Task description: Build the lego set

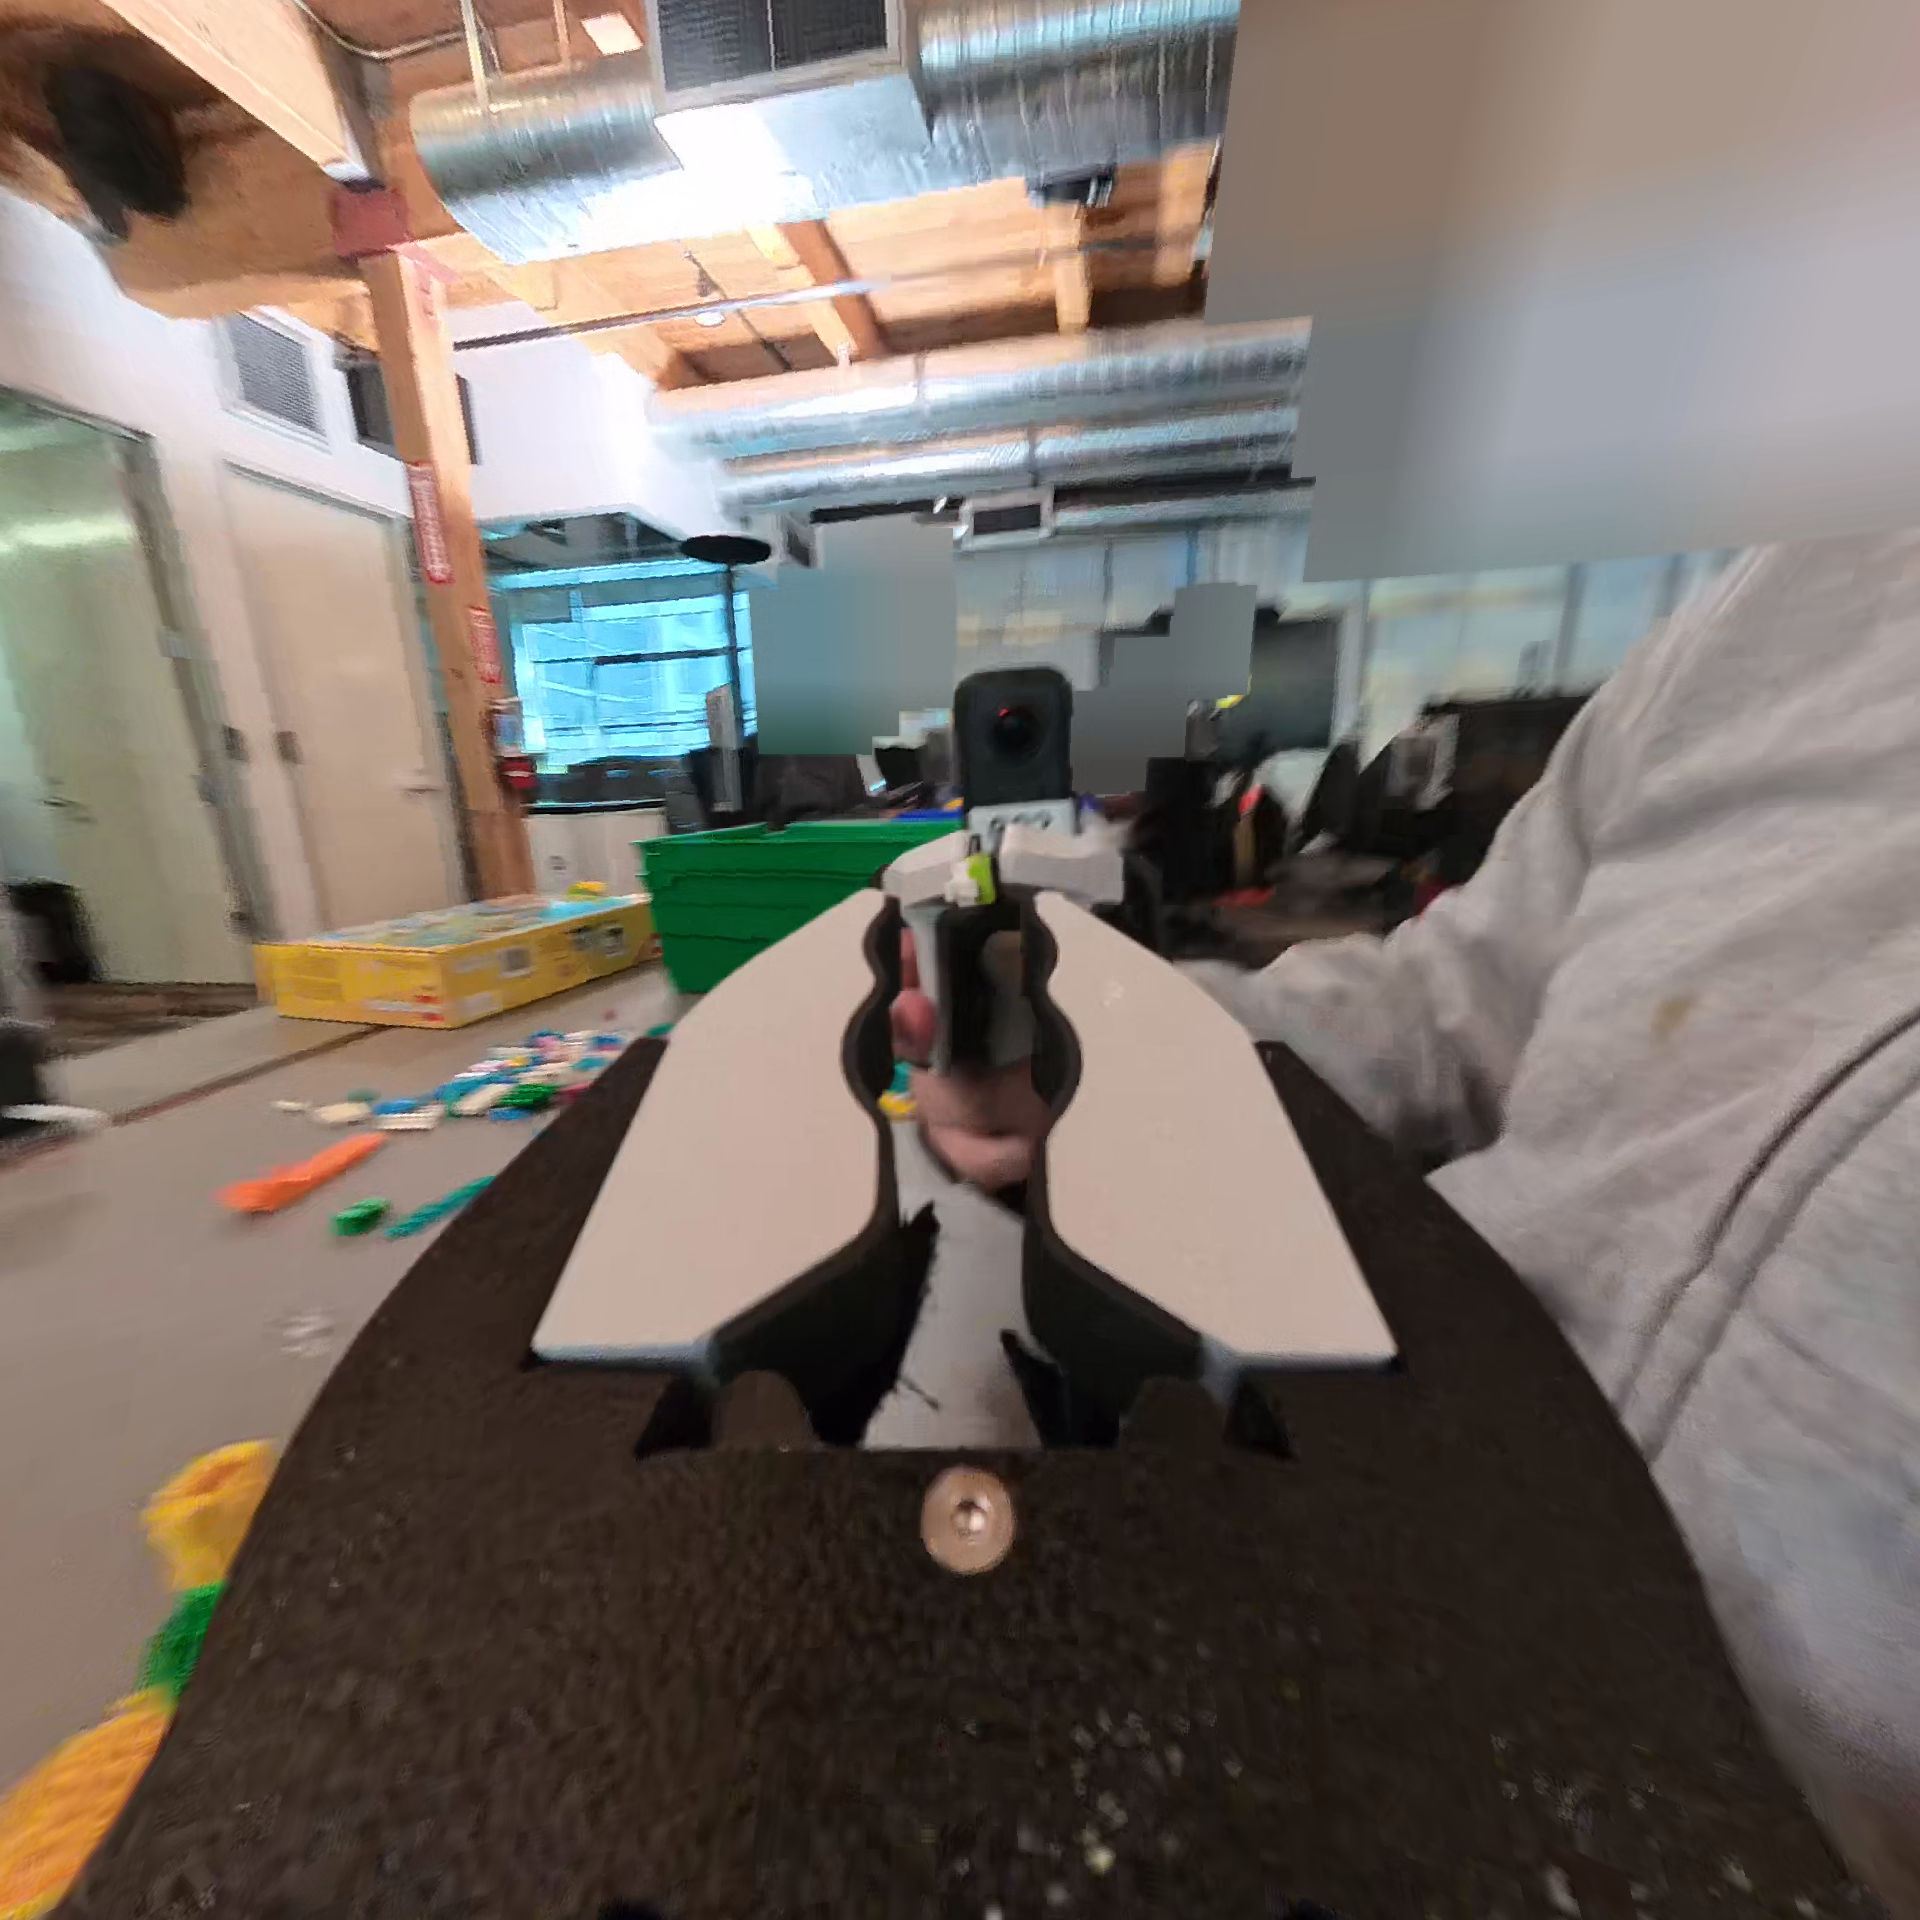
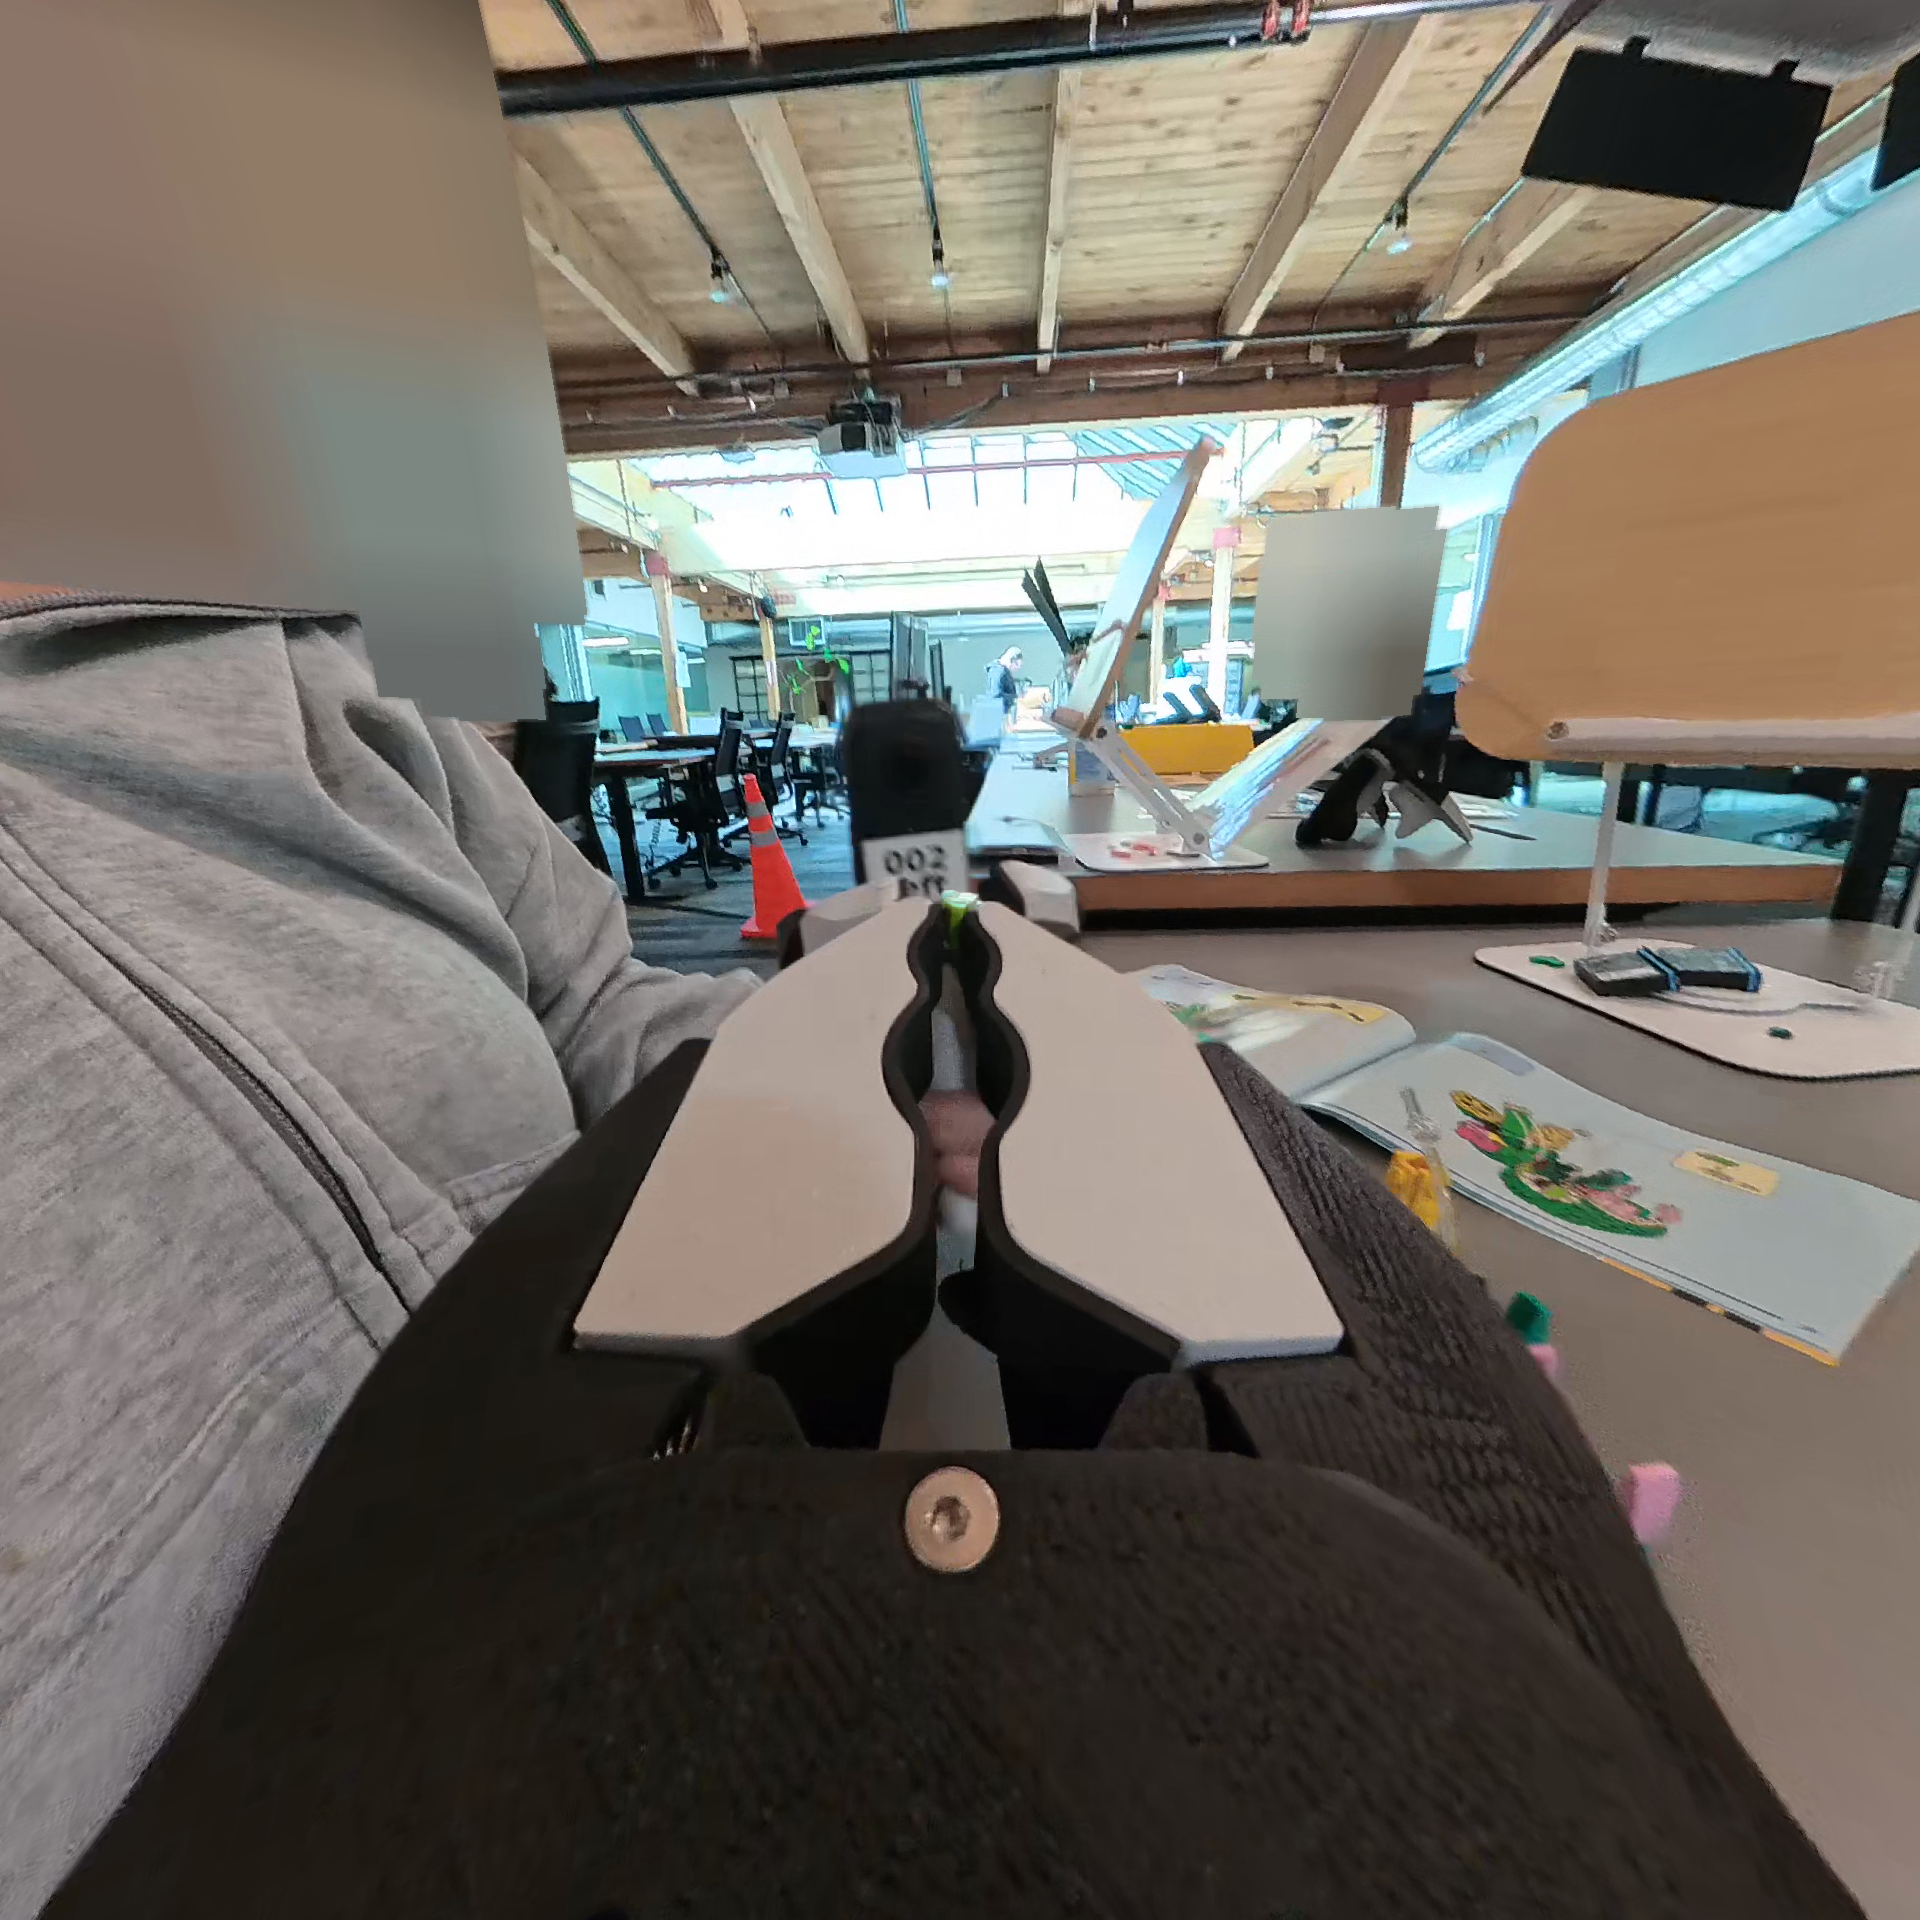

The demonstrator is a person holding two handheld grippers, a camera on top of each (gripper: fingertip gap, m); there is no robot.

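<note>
The black body of the left gripper (image 1: 951,894) fills the near field, and beyond its tips the right gripper (image 2: 958,906) is met head-on, both raised above the tabletop (image 1: 156,1288). Behind them, a grey sweatshirt (image 2: 208,935), a green bin (image 1: 748,894) and a yellow box (image 1: 457,961) are seen. An open instruction booklet (image 2: 1558,1184) lies to the right. Loose bricks (image 1: 499,1081) are scattered across the tabletop, well apart from both grippers. A small lime-green and white lego piece (image 1: 971,881) is pinched where the tips meet; the right gripper is closed on it, and the left gripper's tips appear to bear on it too, though its jaws stand slightly parted lower down. The piece is judged light, rigid and slick, best held by its flat sides, with little surface to spare.
</note>
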